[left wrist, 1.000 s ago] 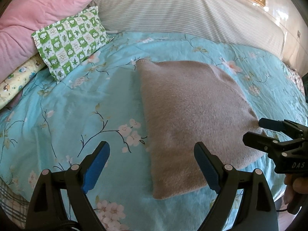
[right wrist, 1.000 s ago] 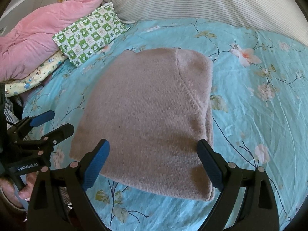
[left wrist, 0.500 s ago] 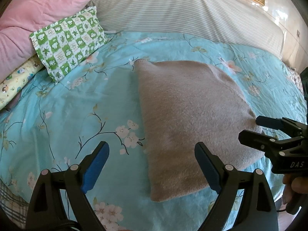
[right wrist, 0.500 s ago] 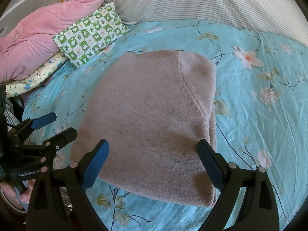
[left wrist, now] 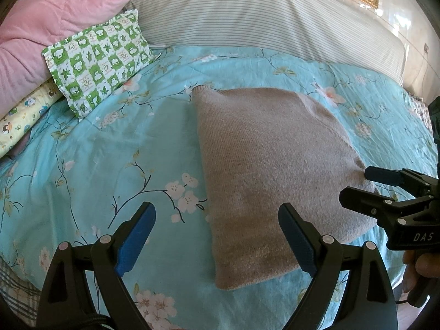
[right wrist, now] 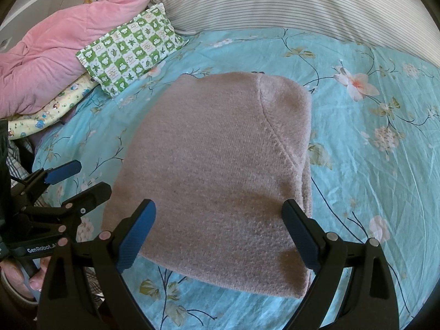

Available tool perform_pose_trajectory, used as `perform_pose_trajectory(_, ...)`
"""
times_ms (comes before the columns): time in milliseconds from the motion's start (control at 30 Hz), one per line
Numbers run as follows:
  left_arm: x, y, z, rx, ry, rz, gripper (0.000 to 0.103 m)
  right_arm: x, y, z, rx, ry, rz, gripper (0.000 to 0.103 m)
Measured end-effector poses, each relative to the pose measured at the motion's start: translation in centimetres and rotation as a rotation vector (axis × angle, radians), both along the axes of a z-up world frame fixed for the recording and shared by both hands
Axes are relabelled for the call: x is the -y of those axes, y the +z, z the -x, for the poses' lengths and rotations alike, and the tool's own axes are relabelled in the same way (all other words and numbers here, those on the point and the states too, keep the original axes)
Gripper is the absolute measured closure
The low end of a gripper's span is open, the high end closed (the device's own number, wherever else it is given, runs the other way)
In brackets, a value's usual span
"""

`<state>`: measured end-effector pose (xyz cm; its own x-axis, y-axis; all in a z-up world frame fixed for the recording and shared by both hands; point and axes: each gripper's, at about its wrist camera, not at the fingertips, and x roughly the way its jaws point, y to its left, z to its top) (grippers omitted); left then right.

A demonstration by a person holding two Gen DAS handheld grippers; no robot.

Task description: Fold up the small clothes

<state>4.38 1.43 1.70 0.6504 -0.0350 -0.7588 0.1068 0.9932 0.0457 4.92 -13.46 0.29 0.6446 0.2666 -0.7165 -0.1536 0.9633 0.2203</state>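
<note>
A folded taupe knit garment (left wrist: 272, 165) lies flat on the turquoise floral bedsheet (left wrist: 115, 137); it also shows in the right wrist view (right wrist: 217, 170). My left gripper (left wrist: 217, 236) is open and empty, hovering over the garment's near left corner. My right gripper (right wrist: 218, 233) is open and empty, above the garment's near edge. The right gripper also shows at the right of the left wrist view (left wrist: 385, 189), beside the garment's right edge. The left gripper shows at the left of the right wrist view (right wrist: 71, 181), beside the garment's left edge.
A green checked pillow (left wrist: 96, 66), a pink quilt (left wrist: 49, 27) and a yellow cartoon-print cloth (left wrist: 24, 115) lie at the back left. A striped bolster (left wrist: 275, 13) runs along the headboard side. The sheet (right wrist: 385, 165) extends right of the garment.
Both grippers have shifted slightly, so the garment sits a little lower and nearer in both views. The garment itself has not moved, and both grippers stay open.
</note>
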Motion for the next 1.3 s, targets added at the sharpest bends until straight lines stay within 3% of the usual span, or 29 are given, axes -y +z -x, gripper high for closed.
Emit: perform_pose_trajectory(1300,0.44,0.15,0.23,0.002,-0.006,0.008,0.011,-0.15,0.06,0.02,-0.001,-0.001,-0.002,0.010)
